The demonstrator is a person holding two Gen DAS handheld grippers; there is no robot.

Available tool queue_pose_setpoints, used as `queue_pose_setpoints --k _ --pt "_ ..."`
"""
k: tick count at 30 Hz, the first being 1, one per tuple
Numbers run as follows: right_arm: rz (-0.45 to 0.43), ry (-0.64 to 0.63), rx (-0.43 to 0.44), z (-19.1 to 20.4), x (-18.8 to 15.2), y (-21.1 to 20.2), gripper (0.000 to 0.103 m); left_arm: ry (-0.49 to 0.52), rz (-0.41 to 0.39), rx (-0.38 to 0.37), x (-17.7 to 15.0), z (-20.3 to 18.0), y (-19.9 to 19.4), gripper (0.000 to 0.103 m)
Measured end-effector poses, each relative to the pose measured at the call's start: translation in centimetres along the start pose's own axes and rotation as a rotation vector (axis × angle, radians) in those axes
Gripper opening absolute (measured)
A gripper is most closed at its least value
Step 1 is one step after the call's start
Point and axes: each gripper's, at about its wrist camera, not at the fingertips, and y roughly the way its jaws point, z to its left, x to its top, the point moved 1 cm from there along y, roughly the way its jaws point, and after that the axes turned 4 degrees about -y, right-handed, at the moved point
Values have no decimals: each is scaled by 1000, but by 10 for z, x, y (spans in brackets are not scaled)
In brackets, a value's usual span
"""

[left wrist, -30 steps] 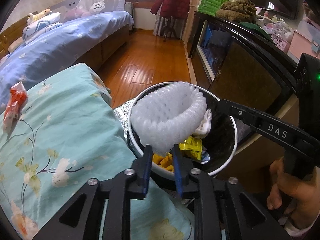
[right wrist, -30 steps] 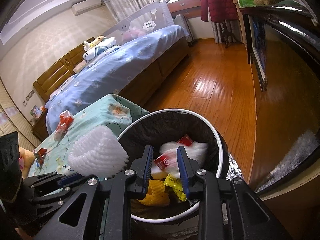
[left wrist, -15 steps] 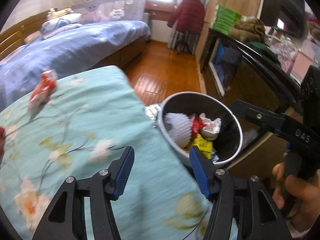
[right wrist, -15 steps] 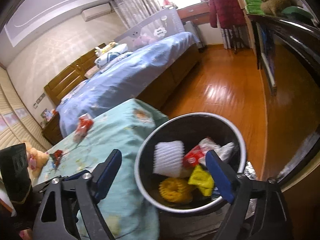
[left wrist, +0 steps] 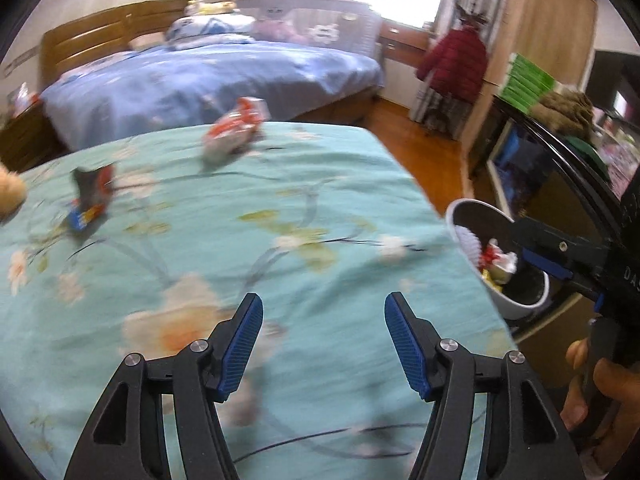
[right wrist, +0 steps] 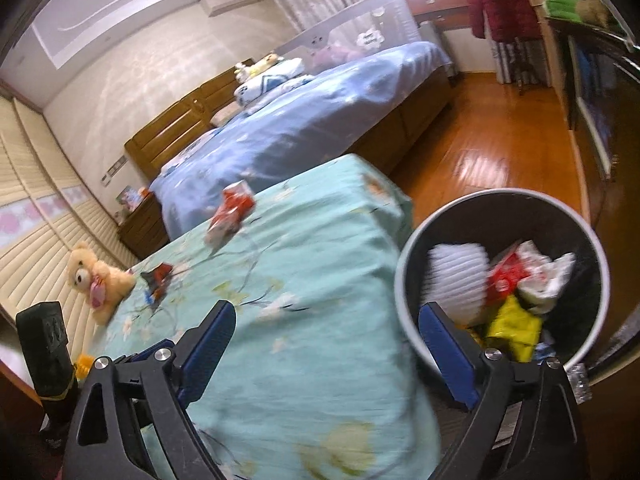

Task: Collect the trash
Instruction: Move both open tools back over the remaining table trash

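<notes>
Foam net dropped in bin, tools spread.

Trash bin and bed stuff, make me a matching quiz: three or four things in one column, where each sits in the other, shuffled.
1. white foam net
2. red wrapper
3. teddy bear
4. red coat

a. hanging by the window
b. on the teal cover, far end
c. inside the trash bin
d. teal cover's left edge

Pairs: 1-c, 2-b, 3-d, 4-a
</notes>
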Motion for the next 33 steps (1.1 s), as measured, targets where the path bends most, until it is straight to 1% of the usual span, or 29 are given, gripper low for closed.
queue_pose_setpoints --k 7,13,18,28,33 --pt "45 -47 60 39 -6 28 94 -84 -23 61 0 45 -20 63" --pt "72 -82 98 68 -5 55 94 -137 -33 111 4 77 -26 63" --pt "98 -106 122 87 1 81 94 -177 -31 148 14 103 -21 63" --pt "148 -137 151 112 16 130 94 -231 -20 180 41 140 3 65" --pt "167 -144 160 123 30 156 94 -244 -24 201 58 156 16 66"
